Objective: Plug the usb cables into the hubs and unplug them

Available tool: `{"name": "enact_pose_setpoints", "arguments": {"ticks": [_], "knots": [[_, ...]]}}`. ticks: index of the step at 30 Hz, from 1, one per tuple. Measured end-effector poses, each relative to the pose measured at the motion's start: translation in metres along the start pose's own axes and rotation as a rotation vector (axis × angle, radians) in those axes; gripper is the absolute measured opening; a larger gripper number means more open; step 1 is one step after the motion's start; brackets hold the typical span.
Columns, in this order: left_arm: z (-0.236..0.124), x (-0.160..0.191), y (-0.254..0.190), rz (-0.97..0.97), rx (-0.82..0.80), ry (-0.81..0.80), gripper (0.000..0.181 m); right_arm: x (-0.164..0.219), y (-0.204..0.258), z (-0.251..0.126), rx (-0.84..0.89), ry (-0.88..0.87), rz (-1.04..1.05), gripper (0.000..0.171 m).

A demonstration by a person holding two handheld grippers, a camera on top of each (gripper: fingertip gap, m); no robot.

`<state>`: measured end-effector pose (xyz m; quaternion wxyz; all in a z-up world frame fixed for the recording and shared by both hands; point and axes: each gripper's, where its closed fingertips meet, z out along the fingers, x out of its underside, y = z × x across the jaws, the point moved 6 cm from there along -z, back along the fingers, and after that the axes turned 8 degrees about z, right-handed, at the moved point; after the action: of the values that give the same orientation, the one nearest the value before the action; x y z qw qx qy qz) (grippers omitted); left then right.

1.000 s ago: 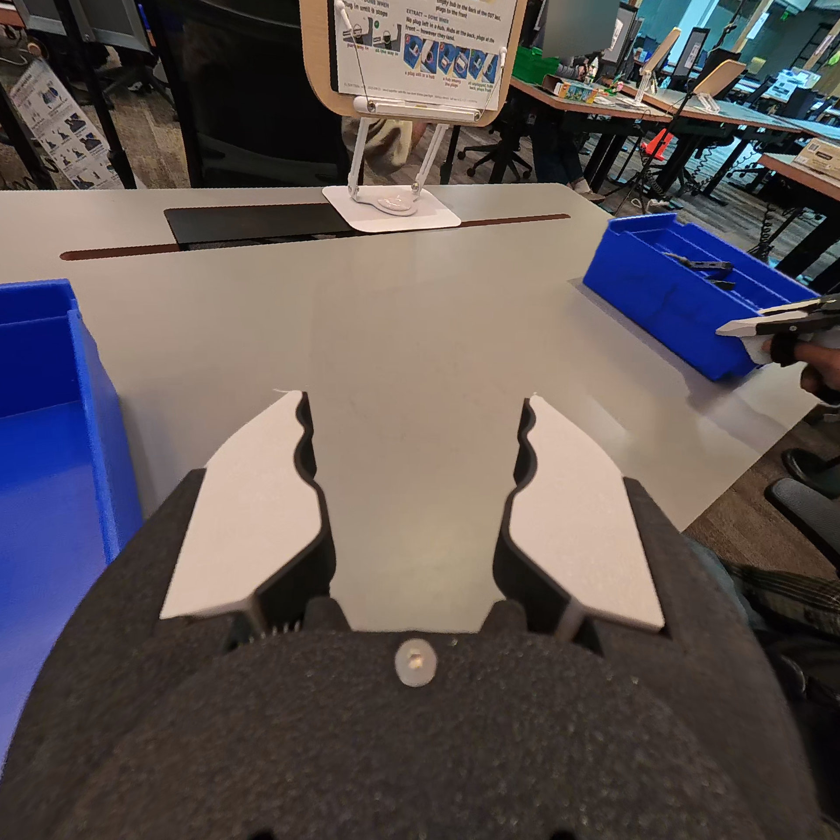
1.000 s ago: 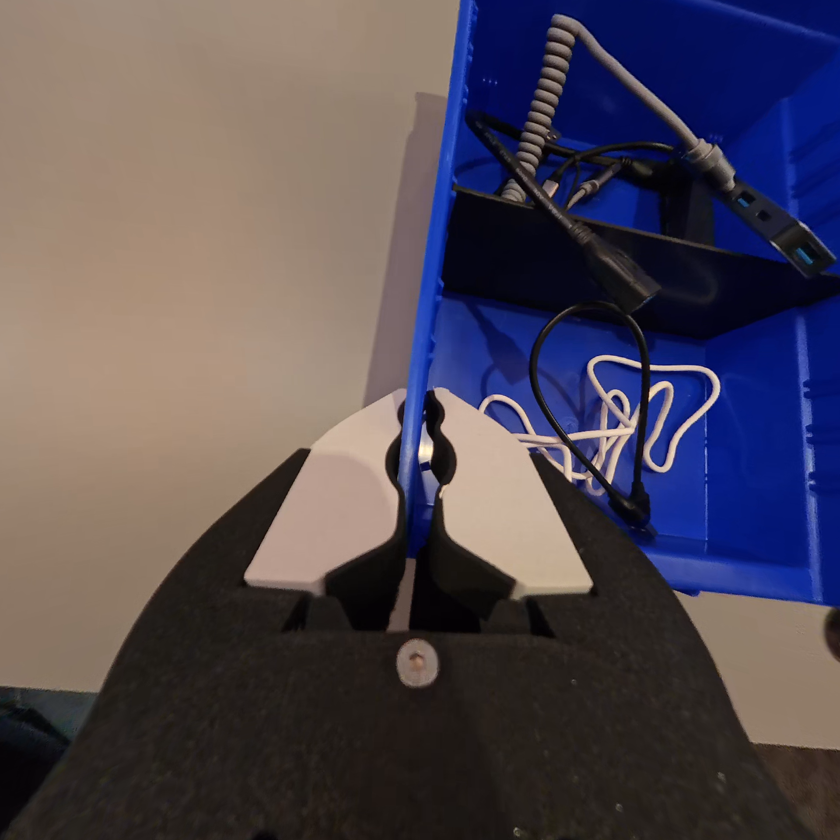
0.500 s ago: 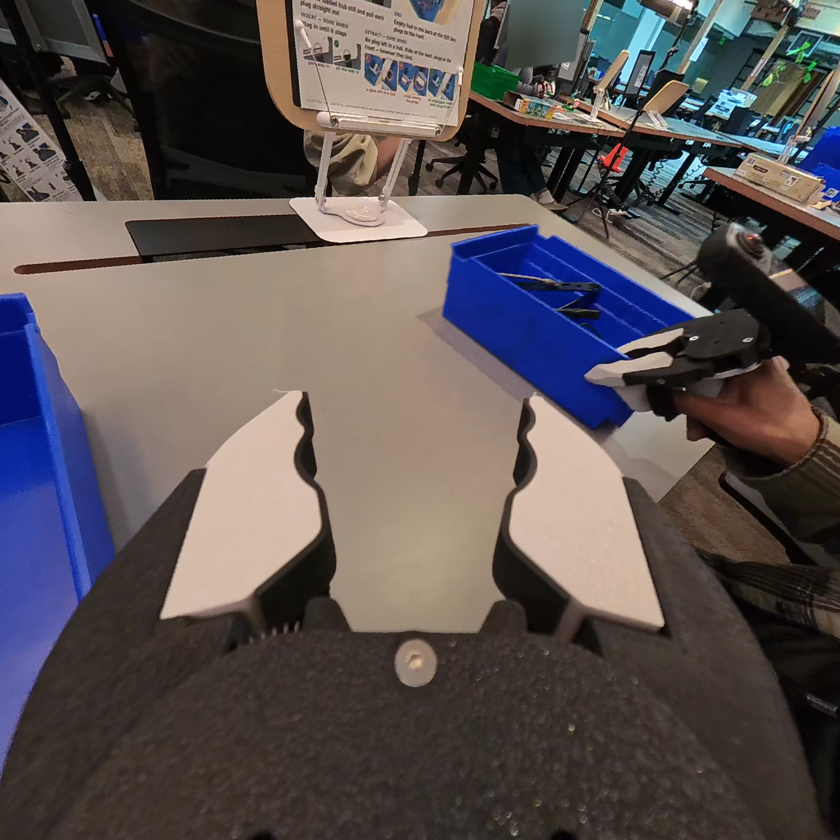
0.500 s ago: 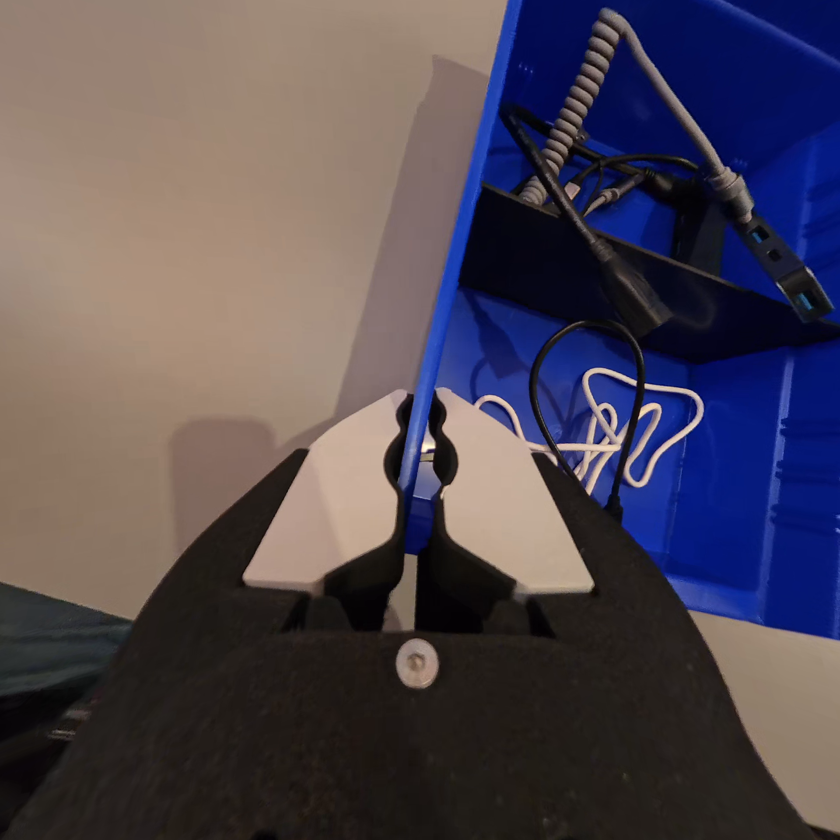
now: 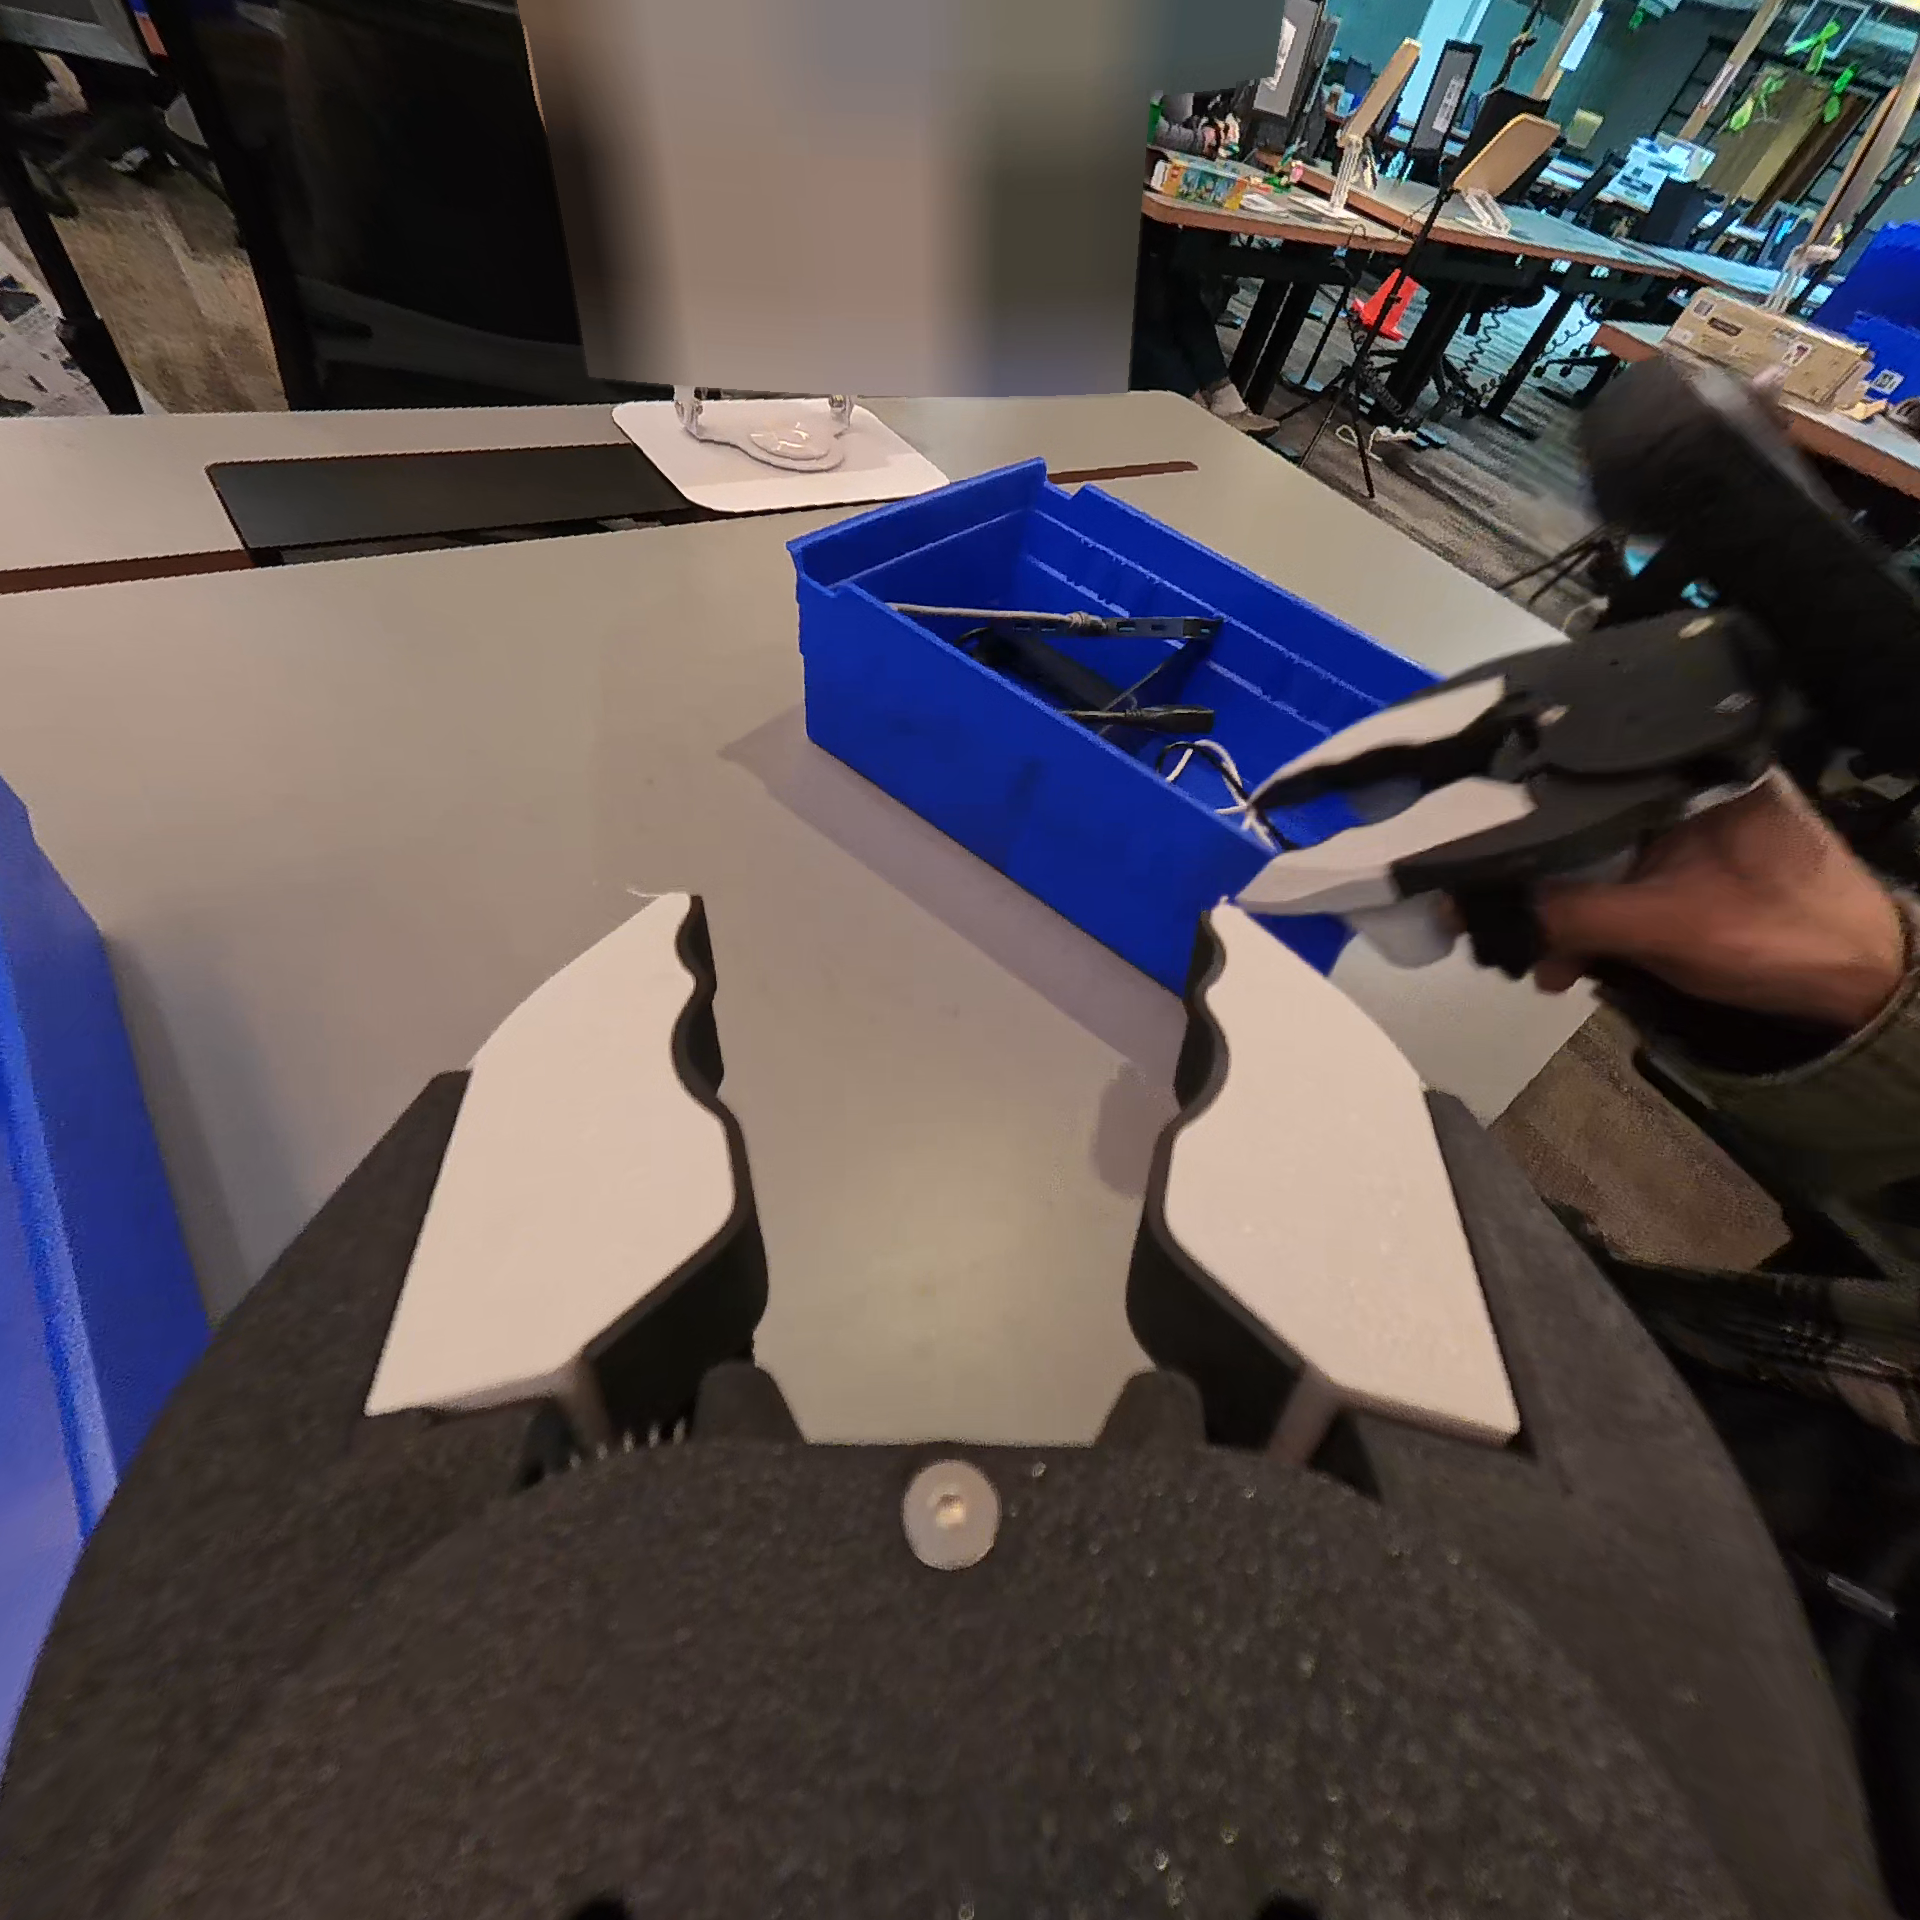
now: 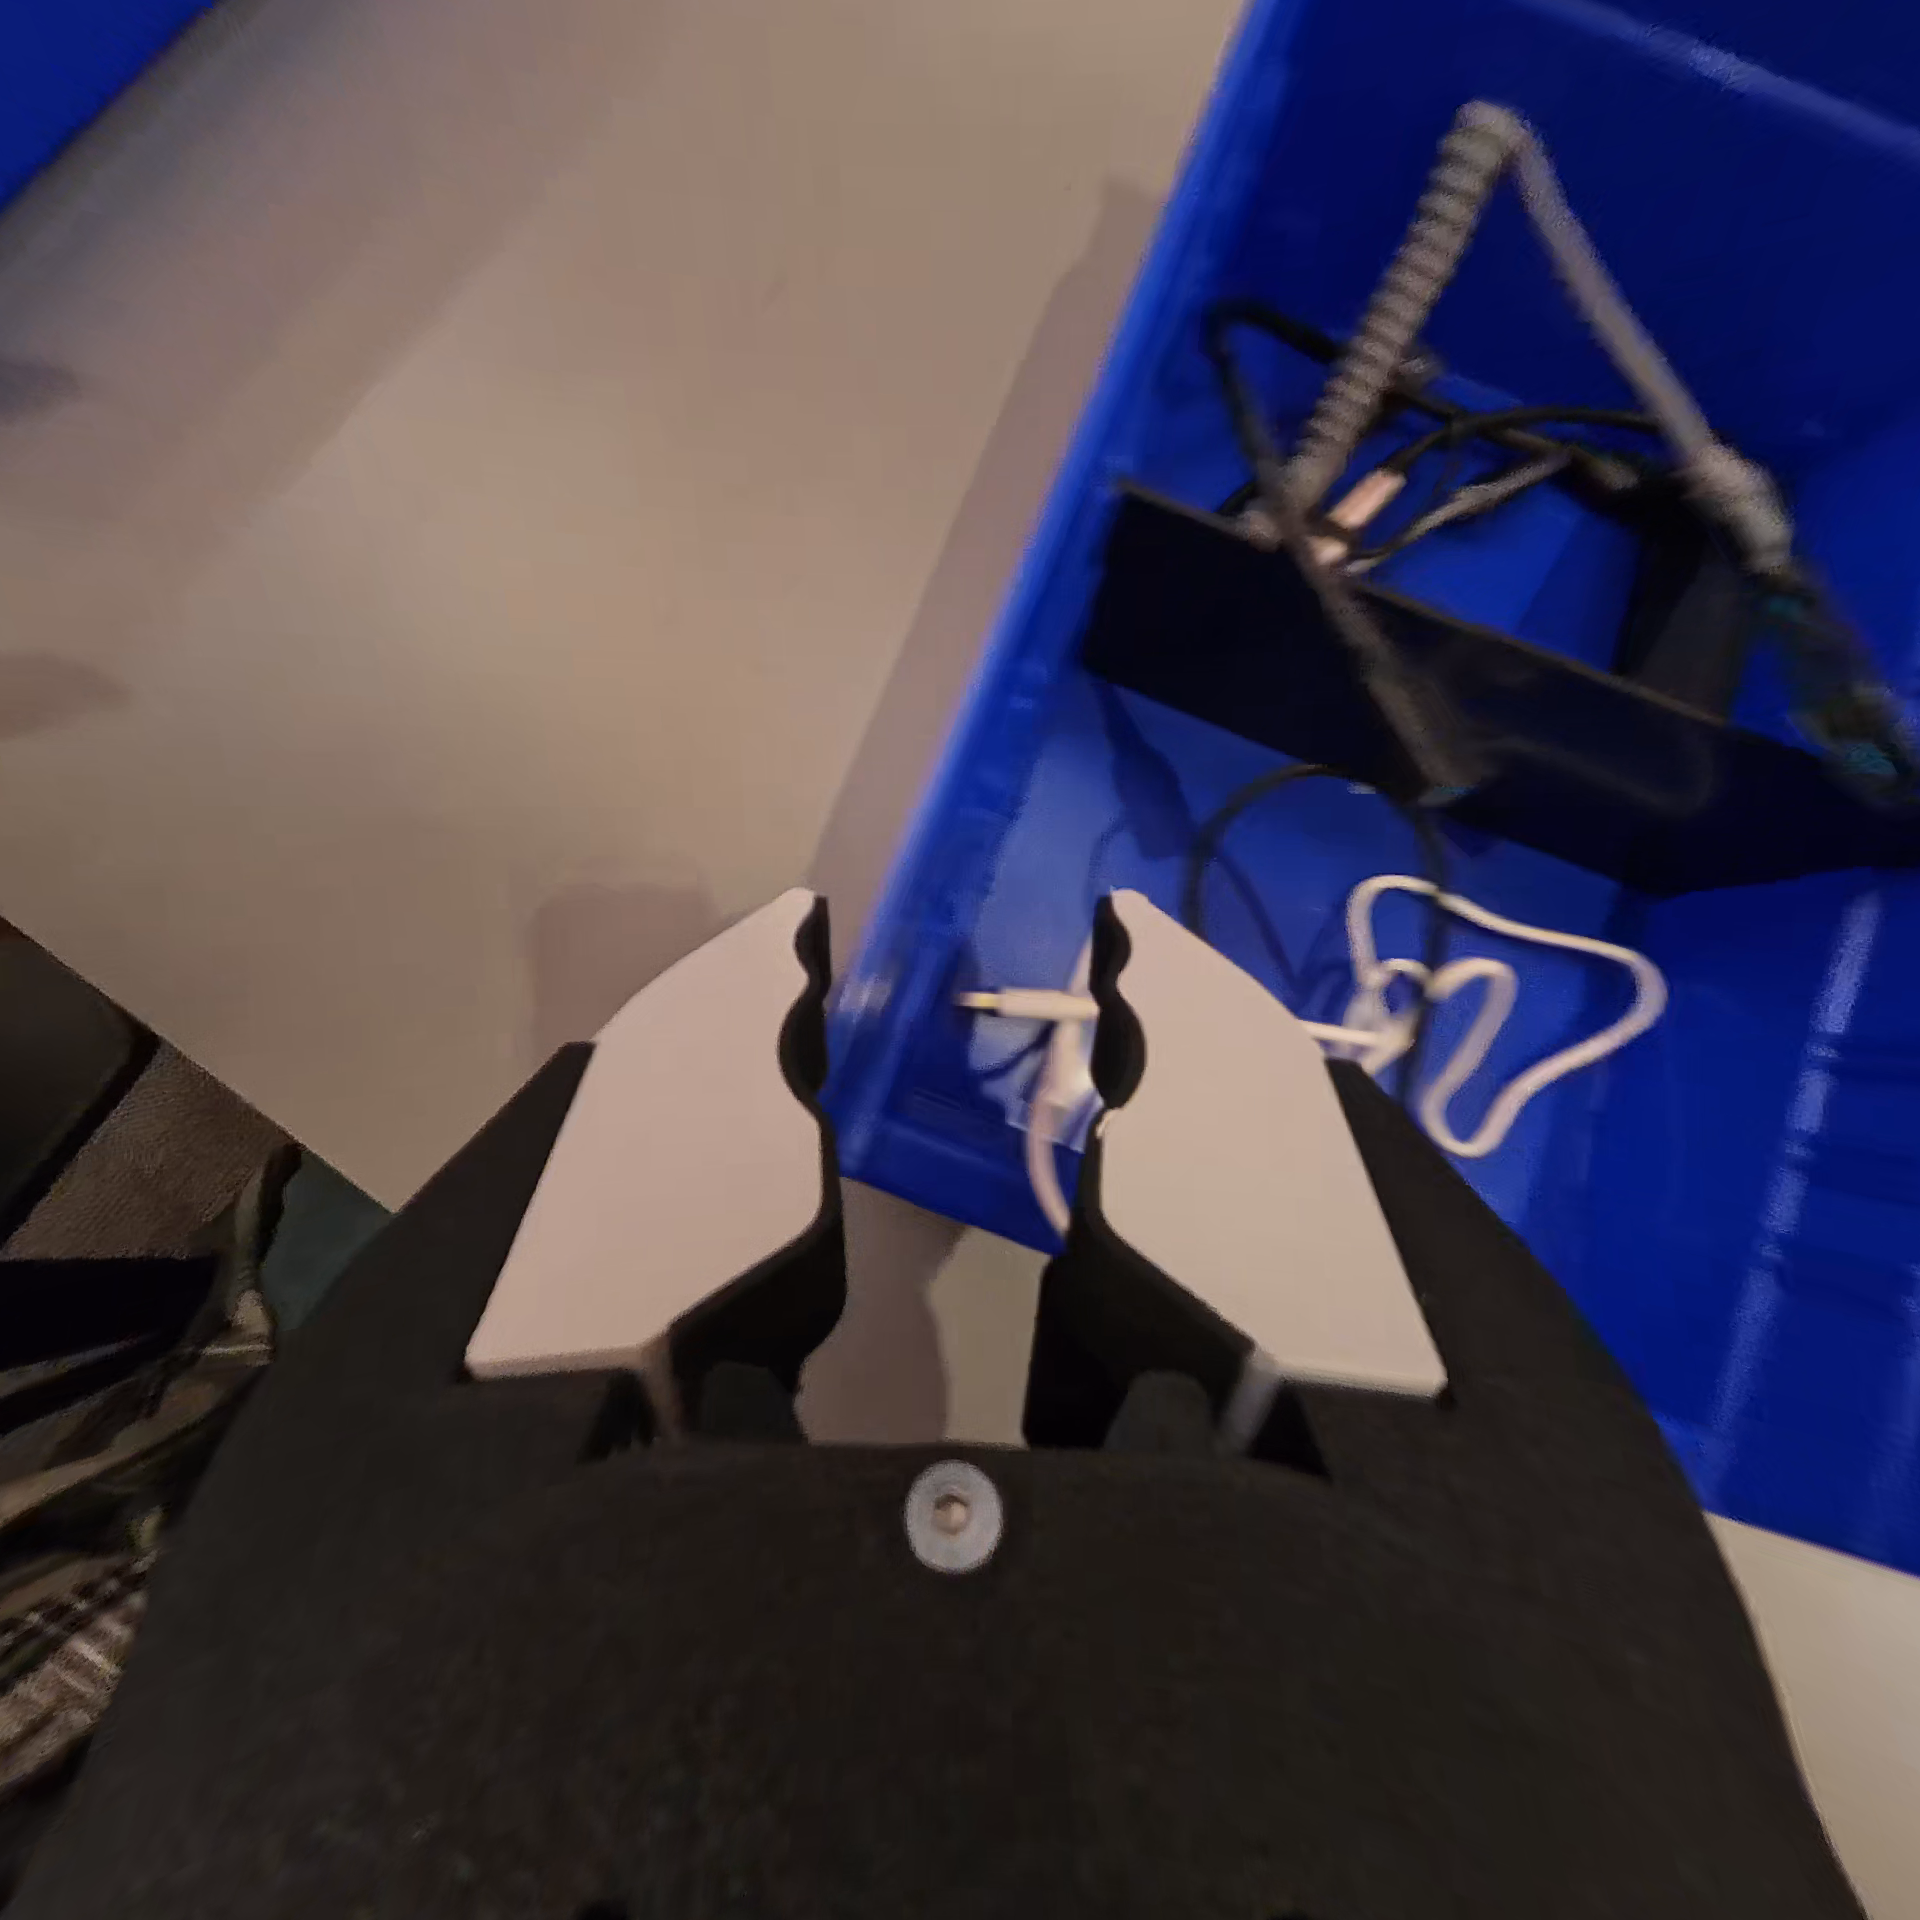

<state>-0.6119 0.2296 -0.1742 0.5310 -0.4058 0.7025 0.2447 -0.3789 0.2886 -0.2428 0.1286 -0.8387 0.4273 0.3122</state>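
Note:
A blue bin (image 5: pixel 987 769) stands on the grey table at centre right. It holds a white cable (image 6: pixel 1039 1006) in its near compartment. Behind a black divider (image 6: pixel 1455 707) lie a grey coiled cable (image 6: pixel 1382 312), black cables and a black block (image 6: pixel 1694 634). The picture is blurred there. My right gripper (image 6: pixel 961 904) is open, with its jaws either side of the bin's near left corner wall (image 6: pixel 1039 665). It also shows in the left wrist view (image 5: pixel 1252 847), held by a hand. My left gripper (image 5: pixel 948 914) is open and empty above the bare table, just left of the bin.
A second blue bin (image 5: pixel 62 1143) stands at the left edge of the table. A white stand base (image 5: pixel 779 457) and a black inset strip (image 5: pixel 436 499) lie at the back. The table's right edge and a person's sleeve (image 5: pixel 1818 1049) are near the right gripper.
The right gripper was shut on the bin's wall and drew the bin toward the table's middle. It has now opened off the wall. The left gripper stayed open.

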Motion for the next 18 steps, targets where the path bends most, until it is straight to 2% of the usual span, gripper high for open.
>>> {"name": "enact_pose_setpoints", "arguments": {"ticks": [1,2,6,8,11,15,18], "knots": [[0.002,0.001,0.0,0.002,-0.001,0.006,0.086,0.0,-0.012,-0.009,-0.02,-0.024,0.004,0.061],[0.003,0.002,0.001,0.004,-0.003,0.011,0.086,0.002,-0.026,-0.018,-0.052,-0.027,0.025,0.065],[0.005,0.002,0.002,0.015,-0.029,0.025,0.087,0.021,-0.091,-0.056,-0.103,-0.109,0.081,0.054],[0.005,0.0,0.003,0.021,-0.051,0.023,0.087,0.03,-0.116,-0.077,-0.171,-0.157,0.132,0.06],[0.003,-0.002,0.006,0.016,-0.09,0.021,0.087,0.037,-0.167,-0.098,-0.121,-0.226,0.103,0.061],[0.004,-0.002,0.01,-0.014,-0.122,0.038,0.087,0.034,-0.237,-0.085,-0.108,-0.183,0.144,0.065],[0.007,-0.006,0.009,-0.006,-0.142,0.062,0.087,0.028,-0.255,-0.062,-0.182,-0.117,0.158,0.064]]}}
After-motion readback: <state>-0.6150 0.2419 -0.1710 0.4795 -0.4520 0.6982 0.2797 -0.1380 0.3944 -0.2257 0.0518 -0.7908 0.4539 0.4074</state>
